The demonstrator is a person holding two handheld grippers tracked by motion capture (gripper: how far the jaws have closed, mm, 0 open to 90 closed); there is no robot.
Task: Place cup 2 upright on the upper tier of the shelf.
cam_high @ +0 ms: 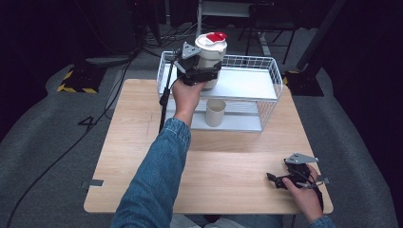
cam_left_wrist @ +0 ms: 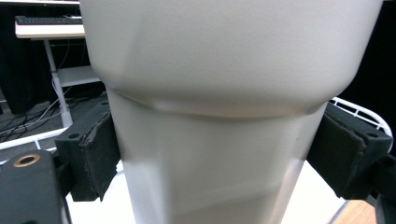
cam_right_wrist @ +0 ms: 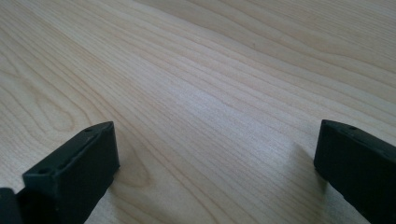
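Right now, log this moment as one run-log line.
left gripper: jaws shut on white tumbler, over rack top shelf | right gripper: jaws open, empty, on table

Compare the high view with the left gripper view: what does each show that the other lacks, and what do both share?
High view alone: the tumbler's red-capped lid, a second cup on the rack's lower shelf, the wooden table, and the right gripper, jaws open, low over the table. Left gripper view alone: the foam pads pressing the tumbler's narrower lower body, and a desk with a keyboard behind. Both: the left gripper shut on the white tumbler over the white wire rack.
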